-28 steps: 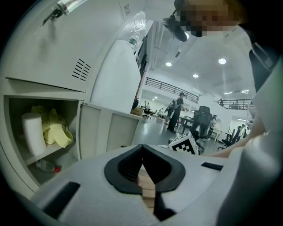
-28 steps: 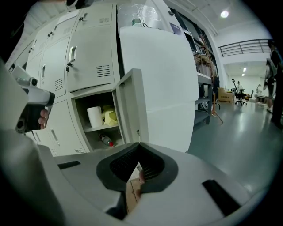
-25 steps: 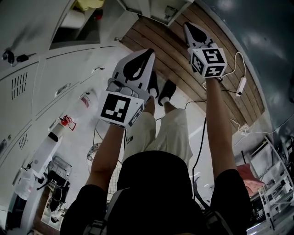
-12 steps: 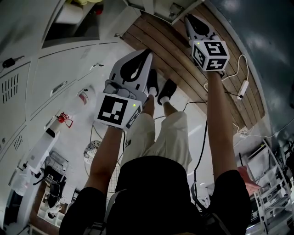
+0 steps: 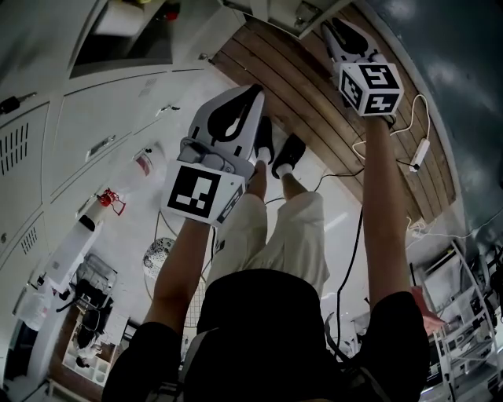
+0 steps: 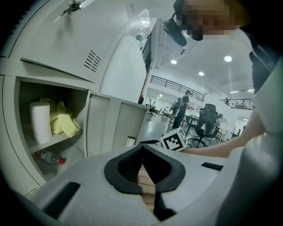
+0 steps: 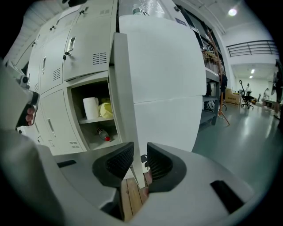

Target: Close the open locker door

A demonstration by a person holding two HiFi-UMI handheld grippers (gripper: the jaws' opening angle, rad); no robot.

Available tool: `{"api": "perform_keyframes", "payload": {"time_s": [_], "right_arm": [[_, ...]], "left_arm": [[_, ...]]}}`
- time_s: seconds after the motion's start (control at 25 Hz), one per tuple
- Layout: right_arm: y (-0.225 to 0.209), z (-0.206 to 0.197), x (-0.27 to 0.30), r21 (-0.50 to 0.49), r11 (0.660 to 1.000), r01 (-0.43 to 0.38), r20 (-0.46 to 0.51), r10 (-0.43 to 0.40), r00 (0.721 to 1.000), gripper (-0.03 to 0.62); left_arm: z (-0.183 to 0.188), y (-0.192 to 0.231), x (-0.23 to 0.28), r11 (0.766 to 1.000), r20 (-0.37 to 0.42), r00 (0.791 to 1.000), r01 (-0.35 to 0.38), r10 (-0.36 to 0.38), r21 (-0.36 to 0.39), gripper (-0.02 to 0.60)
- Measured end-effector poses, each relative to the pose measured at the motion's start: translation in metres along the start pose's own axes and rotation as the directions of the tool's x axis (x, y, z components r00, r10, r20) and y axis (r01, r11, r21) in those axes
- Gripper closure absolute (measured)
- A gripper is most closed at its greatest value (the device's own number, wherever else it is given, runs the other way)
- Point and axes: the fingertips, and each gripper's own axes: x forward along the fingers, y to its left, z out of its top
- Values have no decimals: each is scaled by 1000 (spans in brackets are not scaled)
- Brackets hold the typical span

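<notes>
The open locker door is a white panel that stands out from the locker bank, and its edge runs down between my right gripper's jaws. Those jaws have just been opening; a gap shows beside the right pad, so nothing is clamped. In the head view the right gripper reaches the door at the top. The open compartment holds a paper roll, a yellow cloth and a bottle. My left gripper is shut and empty, short of the compartment.
Closed grey lockers line the left side. Wooden floor boards run under both grippers. A white power strip with cables lies to the right. A red-capped item sits by the lockers. People and office chairs stand far behind.
In the head view the right gripper has shifted a little up and to the right, toward the door. The left gripper has barely moved.
</notes>
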Motion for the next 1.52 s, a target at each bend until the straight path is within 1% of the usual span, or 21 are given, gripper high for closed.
{"api": "perform_keyframes", "payload": {"time_s": [0.4, 0.72, 0.88, 1.04, 1.52], "right_arm": [[8, -2, -4, -32, 999, -20, -13, 20, 1000, 507], [32, -8, -9, -71, 995, -72, -43, 69, 997, 507], [47, -9, -11, -103, 989, -108, -61, 102, 993, 507], [62, -13, -12, -100, 985, -139, -69, 132, 989, 507], [103, -20, -13, -130, 960, -249, -102, 237, 966, 499]], "left_arm": [[1, -7, -5, 1000, 10, 1000, 10, -10, 4, 564], [-3, -10, -16, 1000, 17, 1000, 4, -4, -4, 565], [-4, -10, -23, 1000, 25, 1000, -10, 10, -18, 565], [-6, -10, -31, 999, 31, 999, -22, 23, -26, 565], [-6, -4, -57, 993, 53, 993, -104, 107, -50, 565]]}}
